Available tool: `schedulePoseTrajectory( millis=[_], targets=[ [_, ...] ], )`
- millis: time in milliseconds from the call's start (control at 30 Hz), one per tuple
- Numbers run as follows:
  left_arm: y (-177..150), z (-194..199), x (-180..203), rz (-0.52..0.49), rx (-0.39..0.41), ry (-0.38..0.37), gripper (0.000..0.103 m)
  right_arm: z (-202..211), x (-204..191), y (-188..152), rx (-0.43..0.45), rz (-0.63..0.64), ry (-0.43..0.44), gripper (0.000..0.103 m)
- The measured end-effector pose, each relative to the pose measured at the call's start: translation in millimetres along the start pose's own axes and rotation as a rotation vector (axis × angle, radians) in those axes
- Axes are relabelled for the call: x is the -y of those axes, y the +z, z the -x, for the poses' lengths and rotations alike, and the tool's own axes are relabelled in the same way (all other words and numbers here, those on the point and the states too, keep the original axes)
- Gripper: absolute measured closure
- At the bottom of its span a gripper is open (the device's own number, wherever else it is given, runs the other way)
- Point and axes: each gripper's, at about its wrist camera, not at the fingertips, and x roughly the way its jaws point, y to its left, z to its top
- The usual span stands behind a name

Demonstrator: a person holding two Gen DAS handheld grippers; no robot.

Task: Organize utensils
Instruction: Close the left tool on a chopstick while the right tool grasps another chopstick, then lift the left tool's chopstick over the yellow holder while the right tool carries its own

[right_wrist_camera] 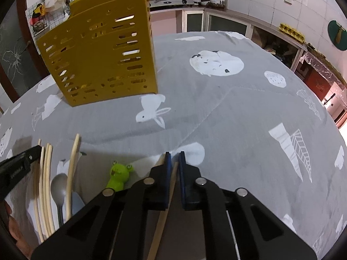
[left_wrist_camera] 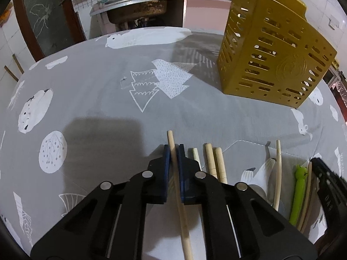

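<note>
A yellow slotted utensil holder [left_wrist_camera: 275,54] stands upright on the grey patterned cloth [left_wrist_camera: 97,86], far right in the left wrist view and far left in the right wrist view [right_wrist_camera: 99,58]. My left gripper [left_wrist_camera: 173,149] is shut on a pale wooden chopstick [left_wrist_camera: 179,192]. Several more chopsticks [left_wrist_camera: 213,162] lie to its right, with a green frog pen [left_wrist_camera: 299,192]. My right gripper [right_wrist_camera: 174,158] is shut on another wooden chopstick [right_wrist_camera: 164,212]. To its left lie the frog pen [right_wrist_camera: 118,176], a metal spoon [right_wrist_camera: 58,190] and several chopsticks [right_wrist_camera: 45,186].
The left gripper's black body shows at the right wrist view's left edge [right_wrist_camera: 17,169], the right gripper's at the left wrist view's right edge [left_wrist_camera: 327,182]. A kitchen counter with a sink [left_wrist_camera: 138,8] and a stove [right_wrist_camera: 171,0] stands behind the table.
</note>
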Motion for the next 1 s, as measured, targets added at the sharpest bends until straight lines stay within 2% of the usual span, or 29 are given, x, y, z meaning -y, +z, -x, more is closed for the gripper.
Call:
schedulePoseTrajectory(
  millis=[200, 367, 500, 700, 900, 1000],
  targets=[
    [-5.6, 5.6, -0.7, 0.017, 0.031, -0.014, 0.099, -1.2, 5.8, 11.7, 0.014, -0.005, 0.023, 0.096],
    [-6.0, 20.7, -2.1, 0.030, 0.078, -0.028, 0.099, 5.8, 20.3, 31.1, 0.067, -0.022, 0.042, 0.096],
    [-1.0, 40.5, -3.6, 0.043, 0.136, -0.055, 0.099, 21.3, 27.0, 48.7, 0.147, -0.006, 0.045, 0.096],
    [10.4, 82.7, -2.4, 0.058, 0.269, -0.110, 0.099, 53.1, 32.0, 68.7, 0.292, 0.012, 0.064, 0.098],
    [20.0, 119.7, 2.0, 0.071, 0.404, -0.157, 0.099, 86.0, 27.9, 74.2, 0.424, 0.047, 0.105, 0.098],
    [18.9, 133.5, 7.4, 0.059, 0.460, -0.148, 0.099, 102.3, 24.7, 71.8, 0.492, 0.071, 0.125, 0.098]
  ],
)
